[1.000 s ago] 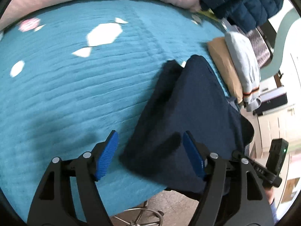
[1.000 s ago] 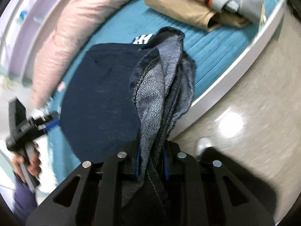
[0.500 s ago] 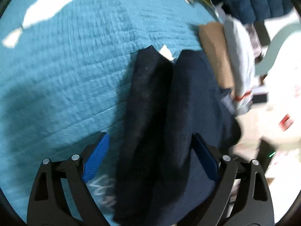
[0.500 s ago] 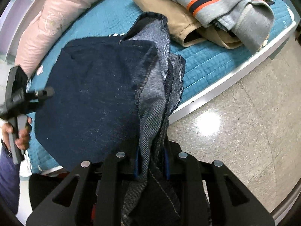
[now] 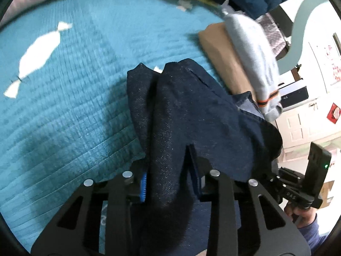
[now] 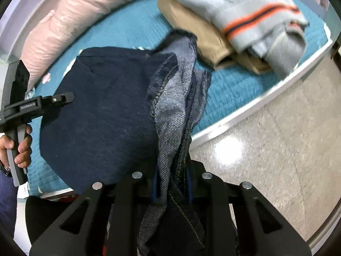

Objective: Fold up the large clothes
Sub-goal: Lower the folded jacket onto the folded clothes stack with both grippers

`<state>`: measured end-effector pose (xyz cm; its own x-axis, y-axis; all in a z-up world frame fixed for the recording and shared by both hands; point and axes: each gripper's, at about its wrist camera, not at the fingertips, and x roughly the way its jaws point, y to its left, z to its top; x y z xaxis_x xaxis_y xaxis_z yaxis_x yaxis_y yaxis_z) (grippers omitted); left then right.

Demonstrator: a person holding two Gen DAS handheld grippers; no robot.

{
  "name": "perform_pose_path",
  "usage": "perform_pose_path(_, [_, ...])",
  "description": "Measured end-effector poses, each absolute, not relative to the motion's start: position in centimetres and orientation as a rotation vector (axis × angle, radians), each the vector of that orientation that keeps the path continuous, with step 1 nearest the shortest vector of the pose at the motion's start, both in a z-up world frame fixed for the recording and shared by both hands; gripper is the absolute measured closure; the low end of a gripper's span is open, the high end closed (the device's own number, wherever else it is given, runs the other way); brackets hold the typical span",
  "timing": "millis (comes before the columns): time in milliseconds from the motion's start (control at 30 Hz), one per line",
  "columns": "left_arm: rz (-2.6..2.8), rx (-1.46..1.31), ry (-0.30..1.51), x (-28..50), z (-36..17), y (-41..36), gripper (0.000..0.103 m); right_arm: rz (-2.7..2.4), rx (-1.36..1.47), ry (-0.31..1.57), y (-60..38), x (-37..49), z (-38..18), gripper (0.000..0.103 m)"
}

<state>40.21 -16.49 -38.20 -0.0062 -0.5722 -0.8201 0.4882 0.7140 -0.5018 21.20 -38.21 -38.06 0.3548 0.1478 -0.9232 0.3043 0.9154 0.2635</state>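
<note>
Left wrist view puts the risk low in the frame: the left gripper [image 5: 170, 183] has just been closing its jaws, and they now pinch a thick bunch of the dark jeans [image 5: 191, 111] between the blue pads. That bunch looks bulky and uneven, so the bite may hold only some layers; a pull could let the inner ones slide out and spoil the fold. The right gripper [image 6: 172, 187] is clamped on the other gathered edge of the jeans [image 6: 102, 115], where several seams and a frayed hem stack together at the lower centre of its frame. If the two hands draw apart unevenly, the cloth between them could twist rather than lie flat.

Another hazard sits at the upper right of both views: a folded tan garment [image 6: 191, 27] with a grey sweater [image 6: 255, 17] on top lies just beside the jeans, near enough for a swinging leg of denim to drag it. The jeans also lie close to the bed edge [image 6: 266, 100], and part of them hangs off toward the floor [image 6: 277, 149], so slack cloth could slip down.

The jeans are deep indigo denim, paler on the inside face, doubled over into a broad dark panel resting on the teal quilt [image 5: 74, 98]. A pink pillow [image 6: 74, 17] lies at the upper left, well apart.
</note>
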Motion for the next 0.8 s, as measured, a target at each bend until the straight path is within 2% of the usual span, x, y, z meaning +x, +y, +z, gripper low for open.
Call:
perform_pose_path(200, [-0.893,-0.025,1.192,39.6,-30.6,-15.5,0.073,-0.086,0.436,1.042,-38.3,20.7,-31.2,0.085])
perform_pose_path(367, [-0.942,0.095,1.049,40.9,-23.0,-19.4,0.073,-0.110,0.500,0.895,-40.6,20.6,-26.6,0.085])
perform_pose_path(533, [-1.019,0.265,0.893,43.3,-17.5,-30.8,0.073,-0.250,0.552,0.770,-45.6,21.8,-24.7,0.085])
perform_pose_path(800, [-1.108,0.411,0.829,47.6,-16.8,-50.5,0.072,-0.454,0.710,0.612,-54.2,24.3,-25.5,0.085])
